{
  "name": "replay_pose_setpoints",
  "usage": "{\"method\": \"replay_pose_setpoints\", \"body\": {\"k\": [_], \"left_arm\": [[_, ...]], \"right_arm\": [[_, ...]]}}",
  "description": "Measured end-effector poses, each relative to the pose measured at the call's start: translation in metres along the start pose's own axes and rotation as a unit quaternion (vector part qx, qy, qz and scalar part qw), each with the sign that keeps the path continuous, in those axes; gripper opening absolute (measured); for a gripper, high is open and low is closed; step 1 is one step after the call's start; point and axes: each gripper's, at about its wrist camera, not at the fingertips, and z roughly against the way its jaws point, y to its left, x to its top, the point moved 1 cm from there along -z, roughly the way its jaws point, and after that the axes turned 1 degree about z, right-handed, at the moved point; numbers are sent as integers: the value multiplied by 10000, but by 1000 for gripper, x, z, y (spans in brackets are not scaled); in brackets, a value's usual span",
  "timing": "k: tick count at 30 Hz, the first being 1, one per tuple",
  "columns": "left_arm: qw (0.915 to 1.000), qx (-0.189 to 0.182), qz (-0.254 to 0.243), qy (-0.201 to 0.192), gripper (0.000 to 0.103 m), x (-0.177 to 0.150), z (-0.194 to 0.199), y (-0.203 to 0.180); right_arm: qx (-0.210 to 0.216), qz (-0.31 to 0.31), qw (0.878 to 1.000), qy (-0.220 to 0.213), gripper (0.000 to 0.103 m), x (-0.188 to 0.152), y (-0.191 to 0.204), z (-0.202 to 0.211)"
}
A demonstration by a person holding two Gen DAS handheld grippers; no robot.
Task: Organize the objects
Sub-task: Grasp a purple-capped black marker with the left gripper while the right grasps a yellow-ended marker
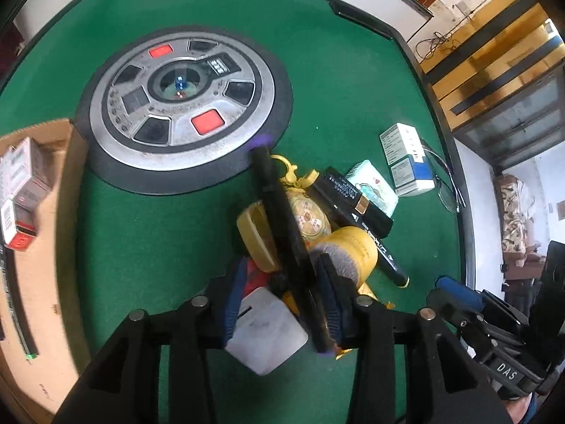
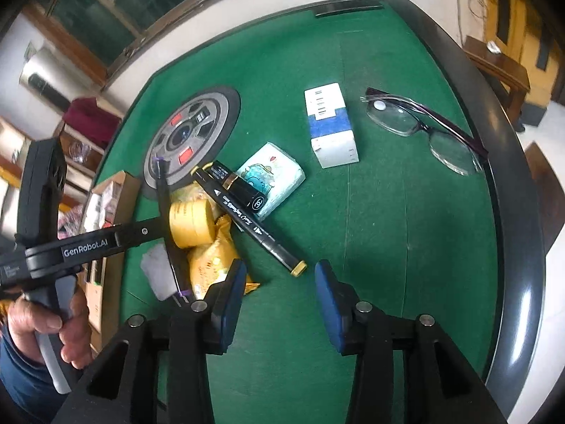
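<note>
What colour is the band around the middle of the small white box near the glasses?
Blue; the small white cardboard box shows it best in the right wrist view.

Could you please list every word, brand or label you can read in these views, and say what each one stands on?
"GenRobot.AI": on the arm of the left tool.
"DAS": on the body of the right tool.
Interlocked double-C logo: on the cap end of the black lipstick tube.
Script lettering on the black marker: too blurred to read.
Print on the white and blue box and the tissue pack: too small.
</note>
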Motion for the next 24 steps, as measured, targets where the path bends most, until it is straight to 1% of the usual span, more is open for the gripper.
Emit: {"method": "replay_pose_setpoints", "body": {"k": [1, 2, 6, 8, 10, 13, 14, 17, 20, 22, 24], "left_arm": [[10000, -30, 11, -11, 22, -1, -1, 0], [10000, 17, 24, -43, 19, -3, -3, 2], [9998, -20, 196, -49, 17, -10, -3, 17], [9996, -41, 250, -116, 16, -13, 2, 22], [9993, -59, 318, -170, 16, -16, 6, 27], [9986, -163, 437, -244, 16, -20, 10, 34], [9984, -177, 468, -258, 16, -21, 10, 35], [9978, -252, 510, -325, 16, -23, 12, 38], [9969, -395, 563, -387, 14, -26, 15, 39], [9963, -515, 547, -413, 14, -26, 18, 37], [9963, -566, 456, -452, 14, -26, 21, 32]], "right_arm": [[-24, 116, 9999, 26, 45, 1, 1, -3], [-62, 251, 9997, 46, 45, 3, 4, -6], [-169, 816, 9962, 240, 45, 9, 13, -24], [-268, 1072, 9933, 349, 45, 12, 18, -34], [-282, 1272, 9905, 433, 45, 14, 22, -42], [-348, 1569, 9861, 422, 44, 17, 32, -56], [-388, 1692, 9839, 423, 32, 18, 36, -60], [-586, 1898, 9792, 415, 17, 15, 44, -63], [-718, 1979, 9771, 314, 16, 8, 45, -53], [-562, 1745, 9827, 259, 16, 3, 36, -39], [-517, 1551, 9863, 202, 16, -5, 27, -24]]}}
